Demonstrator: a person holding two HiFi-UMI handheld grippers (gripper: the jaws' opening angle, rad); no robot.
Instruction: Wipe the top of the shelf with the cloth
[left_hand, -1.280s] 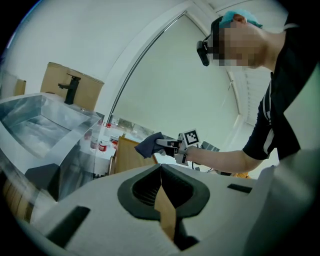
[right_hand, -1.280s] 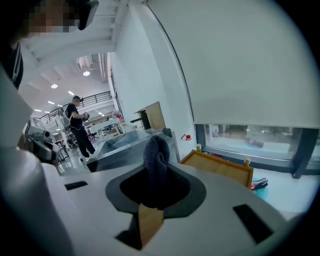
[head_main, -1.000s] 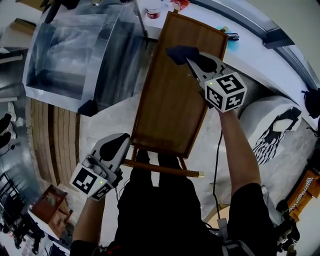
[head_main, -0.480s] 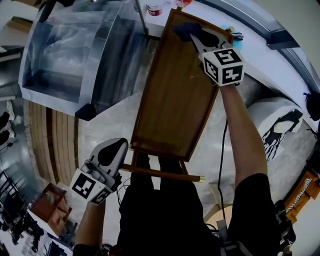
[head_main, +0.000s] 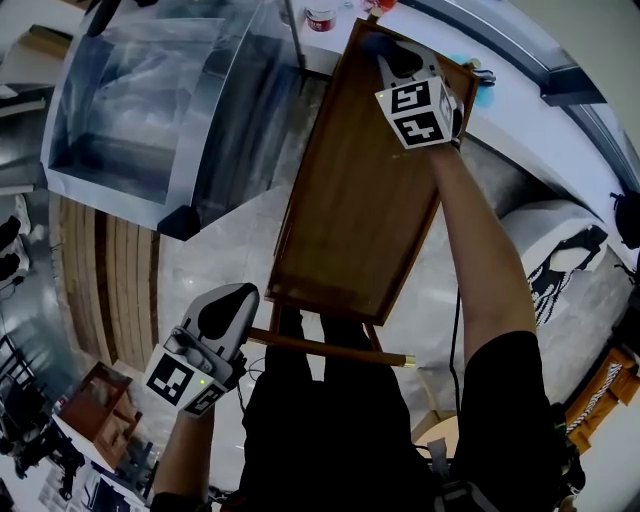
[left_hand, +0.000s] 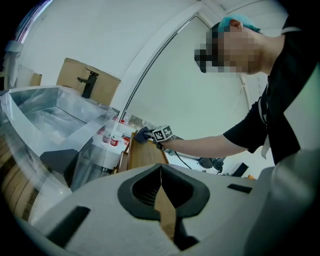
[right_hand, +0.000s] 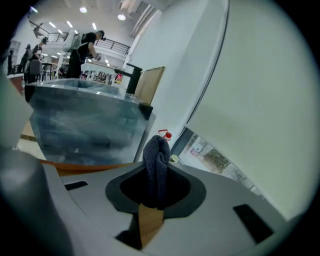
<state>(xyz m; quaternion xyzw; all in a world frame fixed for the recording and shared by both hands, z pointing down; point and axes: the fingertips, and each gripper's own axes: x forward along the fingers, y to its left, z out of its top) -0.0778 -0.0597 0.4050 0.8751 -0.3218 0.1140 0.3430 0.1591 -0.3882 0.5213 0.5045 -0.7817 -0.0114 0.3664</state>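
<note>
Cloth (right_hand: 157, 170) was clamped in the right gripper (head_main: 392, 60) and had been carried further, to the far end of the shelf top (head_main: 350, 200), where it seemed largely hidden. The left gripper (left_hand: 161, 197) was held closed and empty.

The bare right arm (head_main: 482, 270) is stretched far forward, and its grey two-jaw right gripper (head_main: 390, 60) pinches a dark blue cloth (right_hand: 156, 160) between the jaws. The grey left gripper (head_main: 228, 300) is held low, well behind the right one, with its jaws together.

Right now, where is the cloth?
The cloth is pinched in the right gripper, at the far end of the wooden shelf top, toward the upper right of the head view.
</note>
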